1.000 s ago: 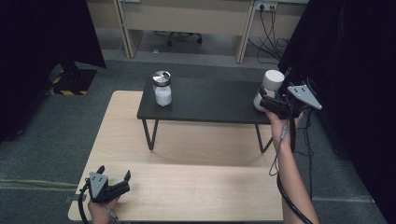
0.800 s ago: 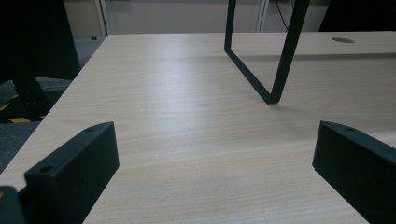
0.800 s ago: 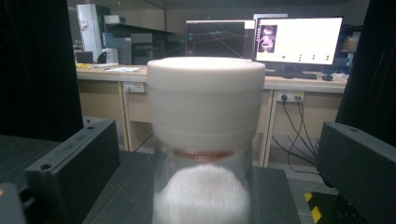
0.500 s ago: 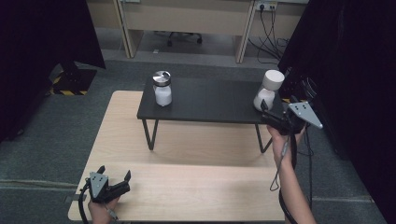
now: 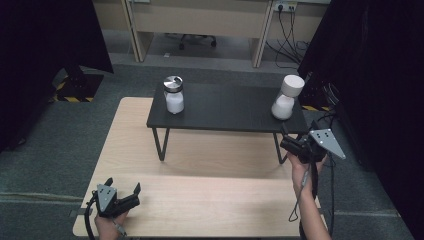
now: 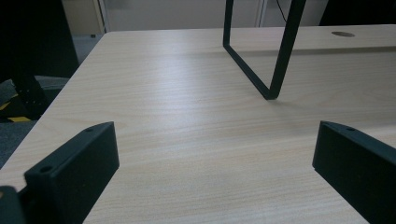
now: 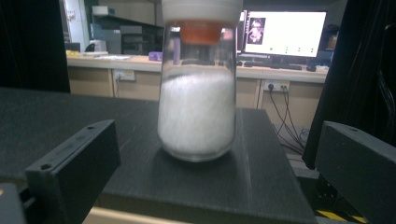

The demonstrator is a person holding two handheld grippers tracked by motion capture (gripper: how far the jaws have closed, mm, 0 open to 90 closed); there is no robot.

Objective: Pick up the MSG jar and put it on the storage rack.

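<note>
Two jars of white powder on a black stand.

A white-capped jar (image 7: 196,93), about half filled with white powder, is seen at the right end of the black stand (image 5: 225,107) on the bench (image 5: 200,200); a metal-lidded jar (image 5: 173,94) is stood at its left end. The right gripper (image 5: 290,142) is held just short of the stand, fingers apart and empty; the left gripper (image 5: 122,192) is rested on the bench, fingers likewise spread.

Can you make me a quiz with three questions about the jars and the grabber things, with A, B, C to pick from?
1. Where does the jar with the white lid stand?
A. on the floor
B. on the black shelf, right end
C. in a gripper

2. How many jars are there?
A. one
B. two
C. four

3. What is the left gripper doing?
A. open, holding nothing
B. squeezing a jar
C. lifting a lid

Answers: 1 B, it sits at the shelf's right end. 2 B, that one plus the jar with the silver lid. 3 A, its jaws stand apart over bare wooden table.
</note>
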